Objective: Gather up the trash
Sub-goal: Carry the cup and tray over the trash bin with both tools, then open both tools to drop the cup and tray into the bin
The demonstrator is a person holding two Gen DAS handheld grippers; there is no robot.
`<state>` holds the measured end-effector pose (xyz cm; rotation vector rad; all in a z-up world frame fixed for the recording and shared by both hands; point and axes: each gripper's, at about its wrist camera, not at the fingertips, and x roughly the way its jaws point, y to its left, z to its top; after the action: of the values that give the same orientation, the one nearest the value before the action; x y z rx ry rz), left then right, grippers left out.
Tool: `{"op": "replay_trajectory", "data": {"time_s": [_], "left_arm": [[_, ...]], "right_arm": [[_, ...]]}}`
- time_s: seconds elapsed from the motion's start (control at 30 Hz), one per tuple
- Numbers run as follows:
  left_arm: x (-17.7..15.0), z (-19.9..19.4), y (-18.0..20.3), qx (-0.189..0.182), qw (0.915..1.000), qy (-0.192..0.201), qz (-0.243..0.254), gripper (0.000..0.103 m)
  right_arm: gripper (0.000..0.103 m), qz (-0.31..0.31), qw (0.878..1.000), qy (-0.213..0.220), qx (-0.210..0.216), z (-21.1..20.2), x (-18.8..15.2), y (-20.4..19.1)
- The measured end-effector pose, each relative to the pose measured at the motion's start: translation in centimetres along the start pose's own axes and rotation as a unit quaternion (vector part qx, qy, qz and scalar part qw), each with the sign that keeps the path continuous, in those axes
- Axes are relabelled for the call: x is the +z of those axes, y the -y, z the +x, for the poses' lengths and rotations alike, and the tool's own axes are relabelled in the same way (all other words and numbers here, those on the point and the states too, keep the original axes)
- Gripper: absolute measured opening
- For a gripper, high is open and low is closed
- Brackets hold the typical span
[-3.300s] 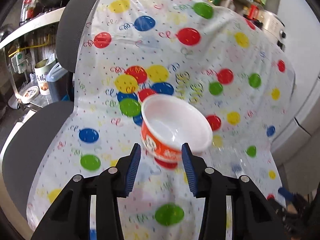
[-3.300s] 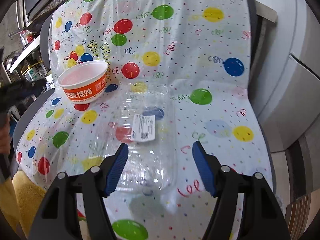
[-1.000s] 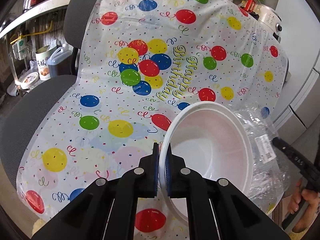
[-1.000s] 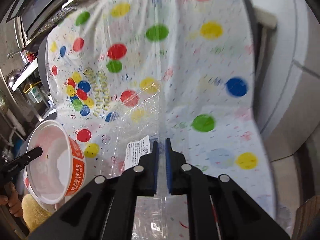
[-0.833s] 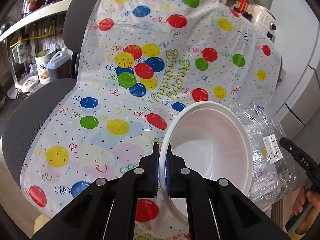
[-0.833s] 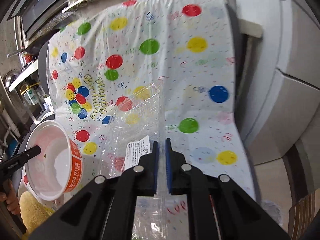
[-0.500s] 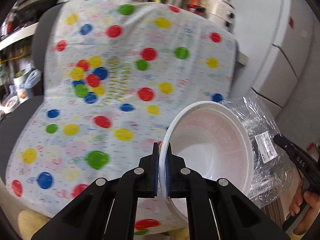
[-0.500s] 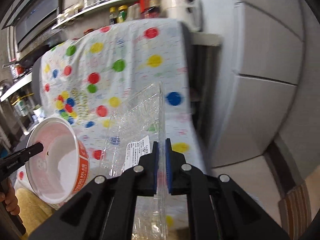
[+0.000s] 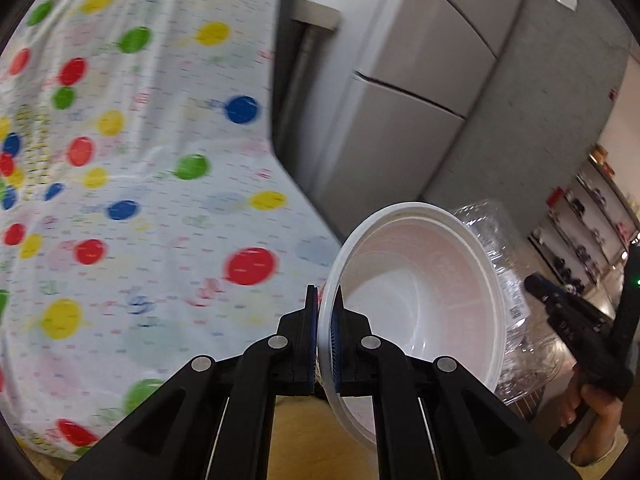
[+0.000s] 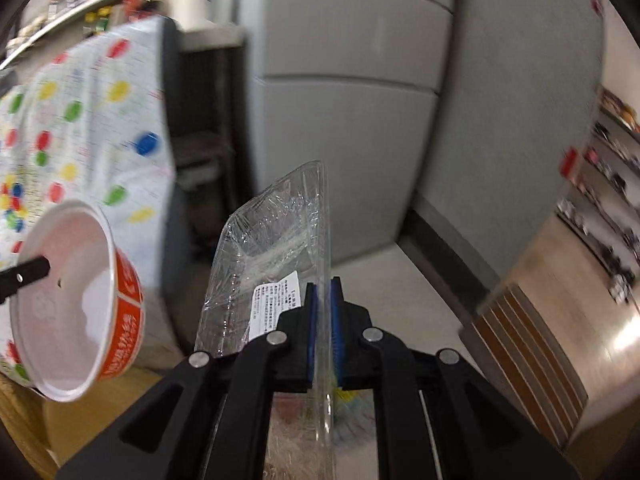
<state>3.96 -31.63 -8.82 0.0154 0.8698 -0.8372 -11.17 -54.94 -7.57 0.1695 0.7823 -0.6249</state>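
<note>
My left gripper [image 9: 325,340] is shut on the rim of a white paper bowl [image 9: 416,296] with an orange printed outside, held tilted in the air. The bowl also shows at the left of the right wrist view [image 10: 76,312]. My right gripper [image 10: 323,332] is shut on the edge of a clear plastic tray [image 10: 272,256] with a white label, held upright in the air. The tray shows behind the bowl in the left wrist view [image 9: 516,280].
A chair draped in a balloon-print plastic sheet [image 9: 132,184] stands to the left. A grey fridge [image 9: 420,92] is ahead, also in the right wrist view [image 10: 352,120]. Shelves [image 10: 608,184] line the right. Wood-tone floor [image 10: 532,332] lies below.
Both grippers have swung right, away from the chair and toward the fridge, carrying the bowl and the tray. The views are motion-blurred.
</note>
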Motion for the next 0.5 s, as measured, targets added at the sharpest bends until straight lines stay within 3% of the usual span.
{"op": "replay_trajectory", "data": {"time_s": [0.17, 0.3, 0.47, 0.5], "left_arm": [[-1.0, 4.5, 4.4, -0.034, 0.9985, -0.037, 0.023, 0.006], [-1.6, 8.1, 6.8, -0.03, 0.9966, -0.067, 0.036, 0.007], [-1.3, 12.8, 8.7, -0.035, 0.9924, -0.108, 0.046, 0.011], [-1.3, 13.6, 8.9, -0.047, 0.9907, -0.119, 0.047, 0.013]], "right_arm": [[0.007, 0.014, 0.999, -0.038, -0.03, 2.9, -2.2, 3.0], [0.008, 0.027, 0.996, -0.07, -0.038, 6.4, -2.8, 4.1], [0.015, 0.087, 0.99, -0.109, 0.01, 10.6, -3.4, 6.5], [0.023, 0.105, 0.988, -0.111, 0.02, 11.1, -3.2, 6.8]]}}
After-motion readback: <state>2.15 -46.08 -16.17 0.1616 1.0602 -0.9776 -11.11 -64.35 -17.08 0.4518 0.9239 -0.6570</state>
